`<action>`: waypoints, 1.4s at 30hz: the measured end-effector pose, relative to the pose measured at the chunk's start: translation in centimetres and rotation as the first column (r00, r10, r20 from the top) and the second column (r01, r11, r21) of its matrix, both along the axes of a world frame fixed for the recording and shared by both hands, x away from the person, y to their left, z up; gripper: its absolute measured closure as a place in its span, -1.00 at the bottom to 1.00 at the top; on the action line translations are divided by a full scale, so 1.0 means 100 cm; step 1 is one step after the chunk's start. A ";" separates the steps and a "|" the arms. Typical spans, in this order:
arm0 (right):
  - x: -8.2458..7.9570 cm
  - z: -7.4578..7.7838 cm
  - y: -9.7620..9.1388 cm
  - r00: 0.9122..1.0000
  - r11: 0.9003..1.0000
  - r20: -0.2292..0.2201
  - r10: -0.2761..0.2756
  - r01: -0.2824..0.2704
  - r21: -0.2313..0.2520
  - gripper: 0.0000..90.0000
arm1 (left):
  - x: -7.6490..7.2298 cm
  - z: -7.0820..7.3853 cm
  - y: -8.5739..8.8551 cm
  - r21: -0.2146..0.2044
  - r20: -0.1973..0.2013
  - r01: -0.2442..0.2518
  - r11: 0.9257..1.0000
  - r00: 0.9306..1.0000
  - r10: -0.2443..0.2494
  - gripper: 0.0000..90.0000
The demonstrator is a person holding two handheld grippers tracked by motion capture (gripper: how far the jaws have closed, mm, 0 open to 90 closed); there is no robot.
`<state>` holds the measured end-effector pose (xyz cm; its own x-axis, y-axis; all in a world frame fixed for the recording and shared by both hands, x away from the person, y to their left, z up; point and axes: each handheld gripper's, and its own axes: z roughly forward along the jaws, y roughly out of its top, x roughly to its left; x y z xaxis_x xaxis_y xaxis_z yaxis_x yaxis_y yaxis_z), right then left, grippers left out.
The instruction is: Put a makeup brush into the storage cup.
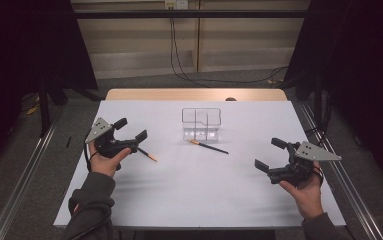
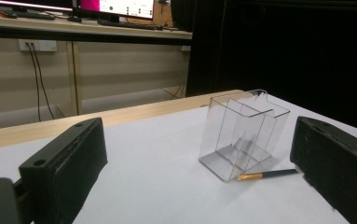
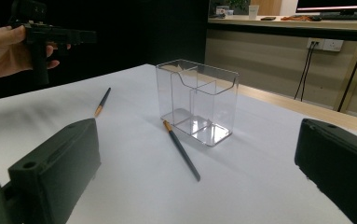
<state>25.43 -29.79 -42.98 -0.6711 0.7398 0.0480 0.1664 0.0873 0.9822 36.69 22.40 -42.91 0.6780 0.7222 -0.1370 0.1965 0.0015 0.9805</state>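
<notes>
While both grippers' fingers gape apart, a clear divided holder (image 1: 201, 123), upright, between two dark orange-tipped pencils (image 1: 208, 146).

L gripper (image 1: 130, 129): black body, blocky black fingers (image 2: 64, 158) w/ screw holes, grey 3-corner plate, black cable | R gripper (image 1: 270, 153): same build | sleeves: dark grey-olive, long

White table (image 1: 179, 200) — monitors (image 2: 125, 7), cables (image 1: 179, 60).
</notes>
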 end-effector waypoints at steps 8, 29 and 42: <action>0.000 -0.001 0.001 1.000 1.000 -0.002 0.006 -0.006 -0.003 -1.00 | 0.008 -0.003 -0.001 -0.013 -0.008 -0.016 1.000 1.000 0.016 -0.92; 0.000 -0.001 0.001 1.000 1.000 -0.002 0.008 -0.008 -0.007 -1.00 | 0.027 -0.013 -0.002 -0.002 -0.025 -0.068 0.998 0.997 0.068 -0.92; 0.000 -0.001 0.002 1.000 1.000 -0.003 0.017 -0.017 -0.004 -1.00 | 0.030 -0.012 0.000 0.045 -0.038 -0.067 0.997 0.997 0.068 -0.92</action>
<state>25.45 -29.62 -43.07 -0.6833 0.7286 0.0470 0.1679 0.0942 0.9813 39.73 22.42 -44.13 0.6222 0.7721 -0.1297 0.2358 -0.0268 0.9714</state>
